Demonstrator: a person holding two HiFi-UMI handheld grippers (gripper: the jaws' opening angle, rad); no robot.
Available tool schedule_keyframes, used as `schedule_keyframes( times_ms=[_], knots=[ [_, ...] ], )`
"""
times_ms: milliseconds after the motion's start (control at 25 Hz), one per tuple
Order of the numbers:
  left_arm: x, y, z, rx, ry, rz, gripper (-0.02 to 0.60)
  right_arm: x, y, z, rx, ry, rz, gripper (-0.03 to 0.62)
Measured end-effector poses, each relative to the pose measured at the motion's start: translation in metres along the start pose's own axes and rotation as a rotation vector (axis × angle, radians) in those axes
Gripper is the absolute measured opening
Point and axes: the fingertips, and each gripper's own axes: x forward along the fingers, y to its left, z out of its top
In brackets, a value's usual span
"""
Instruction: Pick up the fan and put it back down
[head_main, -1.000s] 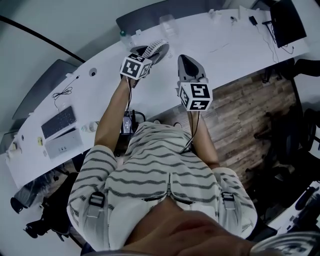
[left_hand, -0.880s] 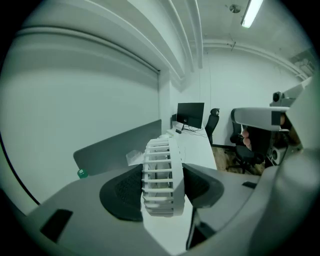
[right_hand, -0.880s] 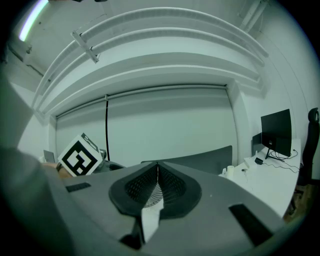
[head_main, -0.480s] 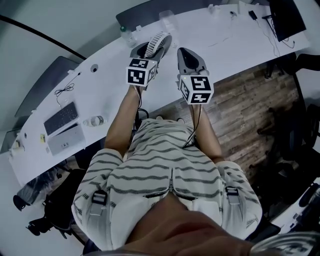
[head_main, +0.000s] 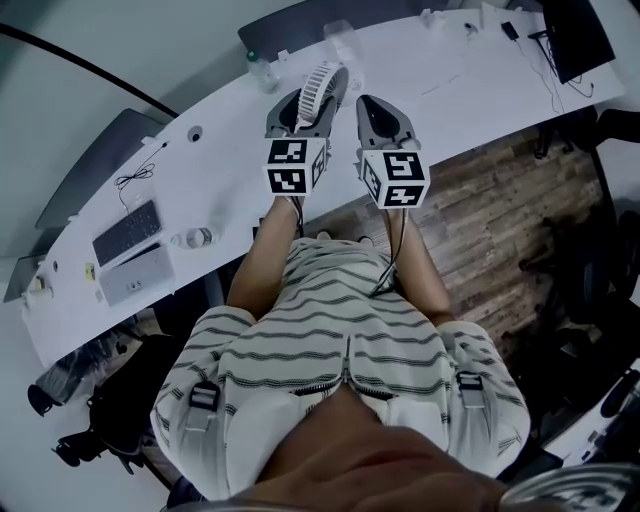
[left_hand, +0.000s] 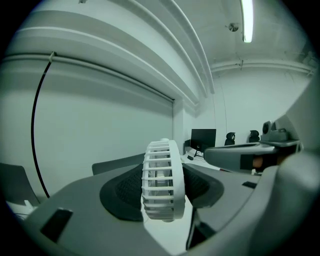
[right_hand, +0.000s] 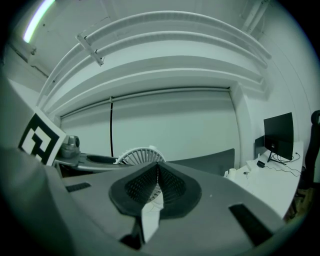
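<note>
The small white fan (head_main: 323, 80) is clamped edge-on between the jaws of my left gripper (head_main: 303, 106), over the white desk (head_main: 470, 85). In the left gripper view the fan (left_hand: 161, 167) fills the gap between the two black pads, with the left gripper (left_hand: 163, 194) shut on its round grille. My right gripper (head_main: 378, 112) hovers just to the right of it, apart from the fan. In its own view the right gripper (right_hand: 157, 174) has its pads pressed together with nothing between them, and the fan (right_hand: 136, 156) shows behind, to the left.
The curved desk carries a keyboard (head_main: 124, 232) at the left, a bottle (head_main: 262, 72) and a clear cup (head_main: 338, 40) behind the fan, and a monitor (head_main: 575, 35) with cables at the far right. Wooden floor (head_main: 500, 210) and dark chairs lie to the right.
My left gripper has swung rightward, closer to the right gripper, carrying the fan, which now stands more edge-on. The right gripper has barely shifted.
</note>
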Motion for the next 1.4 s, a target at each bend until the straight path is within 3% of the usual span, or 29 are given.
schedule_keyframes(
  times_ms=[720,1400],
  knots=[
    [-0.035,-0.017,0.033,0.003,-0.165,0.067,0.227,-0.001,0.000,0.007,0.010,-0.015,0.025,0.012],
    [-0.040,-0.020,0.036,-0.001,-0.155,0.045,0.225,-0.012,0.005,0.009,0.010,-0.025,0.022,0.012]
  ],
)
